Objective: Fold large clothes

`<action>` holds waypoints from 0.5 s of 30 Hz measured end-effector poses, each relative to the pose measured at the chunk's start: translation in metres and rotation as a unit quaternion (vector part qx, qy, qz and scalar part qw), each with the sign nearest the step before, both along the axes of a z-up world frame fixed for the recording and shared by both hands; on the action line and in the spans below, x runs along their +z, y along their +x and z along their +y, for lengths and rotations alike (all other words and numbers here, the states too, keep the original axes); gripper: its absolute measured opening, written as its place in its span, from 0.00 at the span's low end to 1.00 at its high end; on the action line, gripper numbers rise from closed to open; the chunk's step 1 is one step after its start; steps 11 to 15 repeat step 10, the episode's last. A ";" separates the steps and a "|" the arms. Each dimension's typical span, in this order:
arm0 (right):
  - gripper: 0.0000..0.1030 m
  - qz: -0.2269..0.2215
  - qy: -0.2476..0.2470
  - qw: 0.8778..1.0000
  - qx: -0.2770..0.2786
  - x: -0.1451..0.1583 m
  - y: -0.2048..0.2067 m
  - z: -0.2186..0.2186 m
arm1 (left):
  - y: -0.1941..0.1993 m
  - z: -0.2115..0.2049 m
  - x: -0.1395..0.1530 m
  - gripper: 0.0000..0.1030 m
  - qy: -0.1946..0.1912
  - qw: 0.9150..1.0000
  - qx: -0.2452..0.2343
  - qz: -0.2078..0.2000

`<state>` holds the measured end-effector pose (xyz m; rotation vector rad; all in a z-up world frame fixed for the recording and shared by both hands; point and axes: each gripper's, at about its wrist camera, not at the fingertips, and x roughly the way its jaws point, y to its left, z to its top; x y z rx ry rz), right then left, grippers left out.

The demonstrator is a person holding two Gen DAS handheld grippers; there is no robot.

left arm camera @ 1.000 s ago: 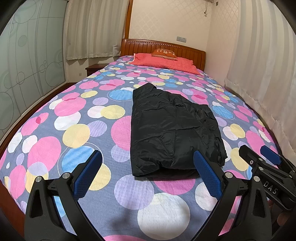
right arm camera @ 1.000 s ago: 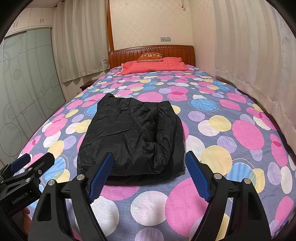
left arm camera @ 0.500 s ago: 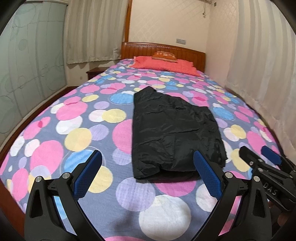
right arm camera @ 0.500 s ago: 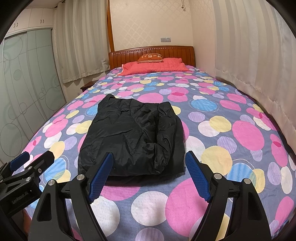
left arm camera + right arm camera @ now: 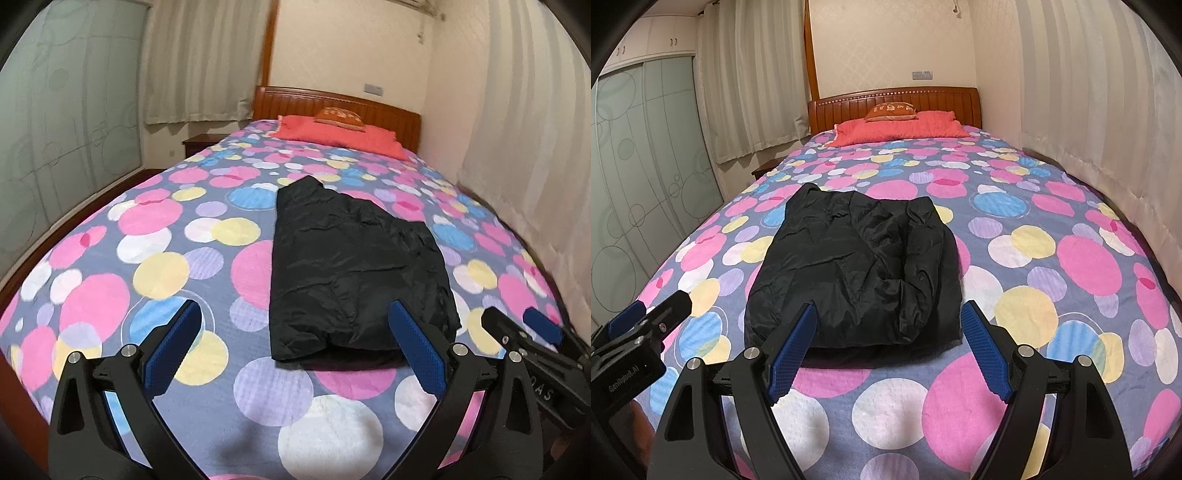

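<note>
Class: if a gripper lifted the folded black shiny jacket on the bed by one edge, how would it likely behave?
The folded black shiny jacket would probably droop and unfold, since its creased layers lie loose. Its glossy fabric looks slippery, so a shallow pinch may slide off. Its puffy bulk suggests it is light for its size.

Black jacket (image 5: 351,273) folded, flat on bed (image 5: 110,295), right of middle, nearer foot edge. Left gripper (image 5: 295,354) above foot edge, jaws wide apart, nothing between. Right gripper (image 5: 517,325) by bed's right edge, jaws apart. Red pillow (image 5: 340,136) at headboard (image 5: 369,107).
</note>
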<state>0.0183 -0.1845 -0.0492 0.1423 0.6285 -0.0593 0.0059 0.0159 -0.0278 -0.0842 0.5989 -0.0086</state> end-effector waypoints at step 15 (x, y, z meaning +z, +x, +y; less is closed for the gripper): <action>0.77 0.014 0.012 1.000 -0.023 -0.016 0.013 -0.032 | 0.032 0.015 -0.025 0.98 0.011 0.999 0.011 0.041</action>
